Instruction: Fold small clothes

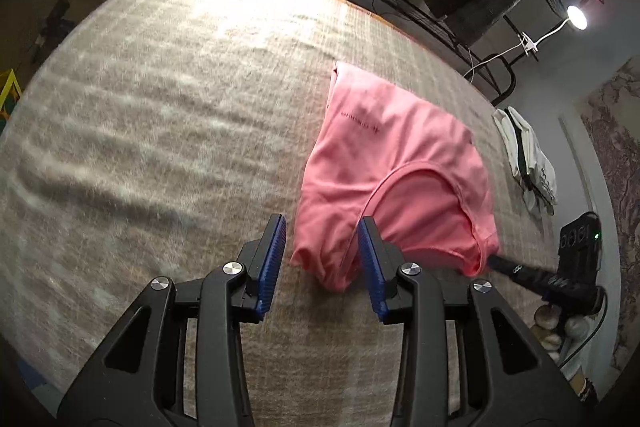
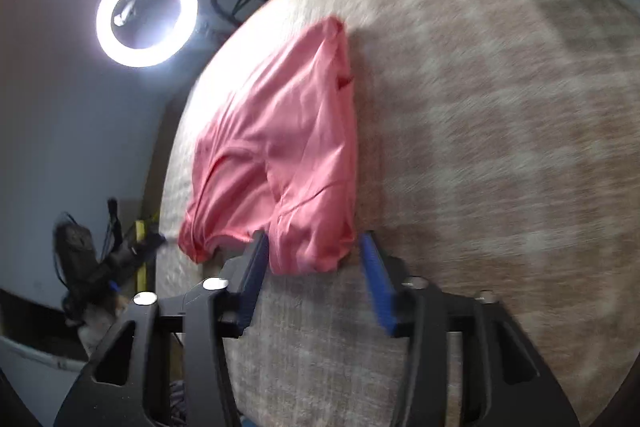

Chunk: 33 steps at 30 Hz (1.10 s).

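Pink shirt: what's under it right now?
The pink shirt lies on the beige cloth-covered table; only that cloth shows around its edges. Whatever is beneath the folded layers is covered and cannot be seen.

Right claw (image 2: 316, 247) (jaws apart) straddles pink garment's (image 2: 280, 147) corner.

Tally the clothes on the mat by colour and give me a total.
Pink: 1, the pink garment lying near both grippers' open jaws.
White: 1, the white garment at the far edge of the mat.
Total: 2.
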### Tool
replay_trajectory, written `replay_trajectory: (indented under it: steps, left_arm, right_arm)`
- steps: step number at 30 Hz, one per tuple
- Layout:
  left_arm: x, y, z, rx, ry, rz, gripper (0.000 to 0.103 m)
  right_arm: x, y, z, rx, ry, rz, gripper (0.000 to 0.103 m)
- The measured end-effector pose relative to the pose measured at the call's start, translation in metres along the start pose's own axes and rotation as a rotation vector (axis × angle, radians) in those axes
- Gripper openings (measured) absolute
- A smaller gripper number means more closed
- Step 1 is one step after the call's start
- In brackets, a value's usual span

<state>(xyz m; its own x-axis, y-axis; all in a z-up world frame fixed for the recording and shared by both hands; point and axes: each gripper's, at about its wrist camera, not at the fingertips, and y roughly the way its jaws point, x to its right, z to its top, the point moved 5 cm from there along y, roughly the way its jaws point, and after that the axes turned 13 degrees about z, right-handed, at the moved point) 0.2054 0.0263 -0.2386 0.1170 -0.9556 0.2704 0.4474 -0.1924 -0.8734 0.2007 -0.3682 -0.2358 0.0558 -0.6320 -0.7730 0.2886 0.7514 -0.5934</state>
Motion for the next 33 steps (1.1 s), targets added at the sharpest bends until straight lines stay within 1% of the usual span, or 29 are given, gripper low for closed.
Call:
replay_trajectory:
  steps: [1,2,3,5,7,9,10,11,12,13,14,15,17,19,21,22,23,24,26,28,29,30,31,33]
  left_arm:
    - [0.002,0.001,0.002,0.002,0.001,0.005,0.037]
    - [0.003,0.001,0.003,0.007,0.003,0.010,0.037]
    - [0.005,0.001,0.004,0.012,0.009,0.013,0.037]
    - [0.006,0.002,0.006,0.017,0.018,0.024,0.037]
    - [0.009,0.006,0.008,0.017,0.020,0.029,0.037]
    - [0.011,0.009,0.010,0.010,0.024,0.025,0.037]
    - [0.015,0.011,0.011,0.011,0.033,0.024,0.037]
    - [0.019,0.012,0.014,0.015,0.044,0.023,0.037]
    - [0.025,0.013,0.020,0.022,0.058,0.017,0.037]
    - [0.028,0.013,0.024,0.026,0.063,0.012,0.037]
    - [0.033,0.014,0.031,0.032,0.068,0.000,0.037]
    - [0.039,0.016,0.039,0.041,0.066,-0.025,0.037]
    - [0.047,0.022,0.053,0.058,0.055,-0.050,0.037]
    - [0.053,0.035,0.067,0.066,0.045,-0.047,0.037]
    - [0.058,0.052,0.074,0.064,0.051,-0.040,0.037]
    - [0.060,0.063,0.074,0.053,0.056,-0.039,0.037]
    - [0.060,0.069,0.074,0.041,0.060,-0.040,0.037]
    - [0.059,0.080,0.070,0.019,0.078,-0.021,0.037]
    - [0.055,0.098,0.060,-0.011,0.126,0.042,0.037]
    - [0.049,0.098,0.055,0.011,0.153,0.053,0.037]
    - [0.049,0.097,0.055,-0.016,0.165,0.048,0.037]
    - [0.047,0.093,0.057,-0.022,0.151,0.034,0.037]
    - [0.043,0.085,0.060,-0.006,0.108,0.011,0.037]
    - [0.042,0.071,0.067,0.019,0.072,-0.028,0.037]
  right_arm:
    - [0.000,0.005,-0.002,-0.026,-0.007,-0.019,0.003]
    - [0.000,0.008,-0.005,-0.048,-0.029,-0.068,0.002]
    - [-0.002,0.004,-0.007,-0.052,-0.052,-0.092,0.002]
    - [-0.004,-0.001,-0.007,-0.054,-0.077,-0.117,0.002]
    - [-0.002,-0.008,-0.006,-0.050,-0.081,-0.119,0.002]
    - [-0.008,-0.010,-0.006,-0.060,-0.131,-0.164,0.006]
    - [-0.013,-0.010,-0.005,-0.072,-0.147,-0.185,0.006]
    - [-0.019,-0.013,-0.003,-0.069,-0.177,-0.220,0.006]
    - [-0.027,-0.016,0.001,-0.043,-0.219,-0.268,0.007]
    - [-0.032,-0.021,0.004,-0.021,-0.261,-0.286,0.006]
    - [-0.043,-0.022,0.011,0.000,-0.308,-0.290,0.006]
    - [-0.052,-0.024,0.019,0.026,-0.349,-0.274,0.006]
    - [-0.064,-0.026,0.036,0.080,-0.395,-0.201,0.006]
    - [-0.071,-0.023,0.052,0.112,-0.405,-0.145,0.006]
    - [-0.071,-0.007,0.066,0.104,-0.405,-0.094,0.006]
    - [-0.069,0.001,0.072,0.094,-0.405,-0.090,0.006]
    - [-0.064,0.012,0.077,0.083,-0.407,-0.096,0.006]
    - [-0.058,0.021,0.079,0.069,-0.412,-0.111,0.006]
    - [-0.048,0.037,0.080,0.031,-0.426,-0.165,0.006]
    - [-0.028,0.053,0.072,-0.068,-0.434,-0.254,0.006]
    - [-0.022,0.057,0.068,-0.114,-0.435,-0.267,0.004]
    - [-0.022,0.053,0.068,-0.124,-0.447,-0.255,0.004]
    - [-0.023,0.050,0.070,-0.130,-0.446,-0.254,0.004]
    - [-0.031,0.036,0.082,-0.083,-0.443,-0.208,0.004]
